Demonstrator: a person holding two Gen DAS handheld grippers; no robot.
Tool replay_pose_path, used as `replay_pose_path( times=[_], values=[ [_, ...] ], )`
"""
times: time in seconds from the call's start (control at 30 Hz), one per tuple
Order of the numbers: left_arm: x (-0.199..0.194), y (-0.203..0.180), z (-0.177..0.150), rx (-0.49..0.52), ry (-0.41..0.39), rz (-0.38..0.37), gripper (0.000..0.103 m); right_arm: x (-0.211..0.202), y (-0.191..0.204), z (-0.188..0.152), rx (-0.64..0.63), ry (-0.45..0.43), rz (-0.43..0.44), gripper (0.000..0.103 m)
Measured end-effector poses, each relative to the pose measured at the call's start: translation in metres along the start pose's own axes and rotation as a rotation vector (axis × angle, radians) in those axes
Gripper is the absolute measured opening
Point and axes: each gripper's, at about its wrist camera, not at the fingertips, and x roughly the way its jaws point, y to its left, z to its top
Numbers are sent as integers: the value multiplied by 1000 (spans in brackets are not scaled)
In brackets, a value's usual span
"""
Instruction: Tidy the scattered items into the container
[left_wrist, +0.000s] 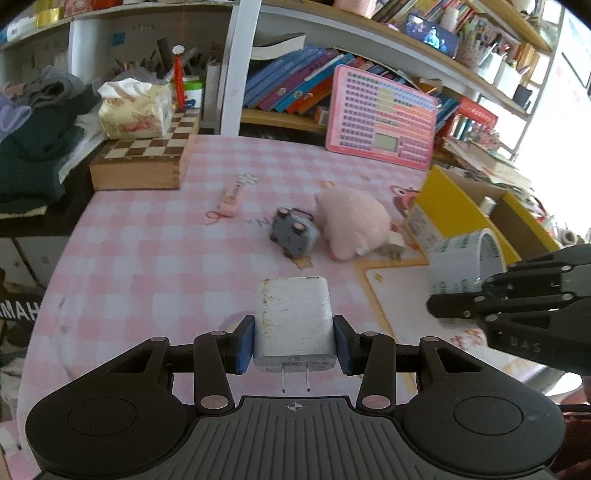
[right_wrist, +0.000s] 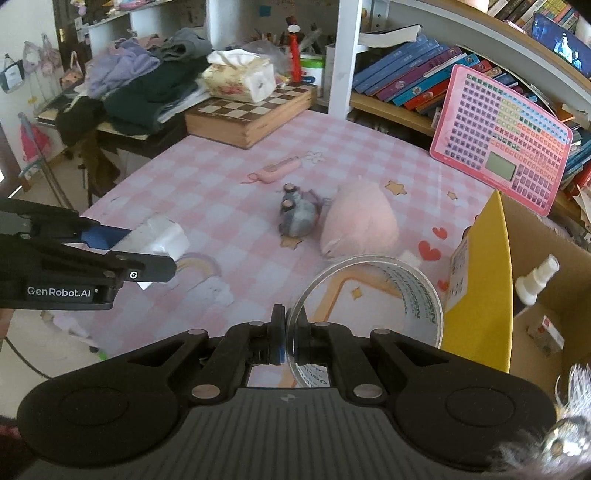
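Observation:
My left gripper (left_wrist: 293, 338) is shut on a white wall charger (left_wrist: 293, 321), prongs toward the camera, held above the pink checked table; the charger also shows in the right wrist view (right_wrist: 155, 236). My right gripper (right_wrist: 290, 332) is shut on the rim of a clear tape roll (right_wrist: 373, 291), next to the yellow cardboard box (right_wrist: 484, 277); the roll also shows in the left wrist view (left_wrist: 465, 262). On the table lie a grey toy car (left_wrist: 295, 236), a pink plush (left_wrist: 351, 221) and a pink flower-tipped toy (left_wrist: 232, 199).
The box (left_wrist: 443, 206) holds a white spray bottle (right_wrist: 535, 280) and a small carton (right_wrist: 546, 334). A chessboard box (left_wrist: 147, 155) with a tissue pack stands at the back left. A pink keypad tablet (left_wrist: 384, 118) leans against the bookshelf.

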Motion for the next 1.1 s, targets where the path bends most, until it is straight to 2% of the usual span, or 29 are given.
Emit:
replay_pose_path(
  times=[0.6, 1.1],
  values=[
    [-55, -25, -30, 38, -31, -91, 42, -54, 28, -50, 72, -36, -27, 4],
    [-60, -60, -41, 97, -2, -207, 42, -88, 24, -92, 153, -13, -106, 4]
  ],
)
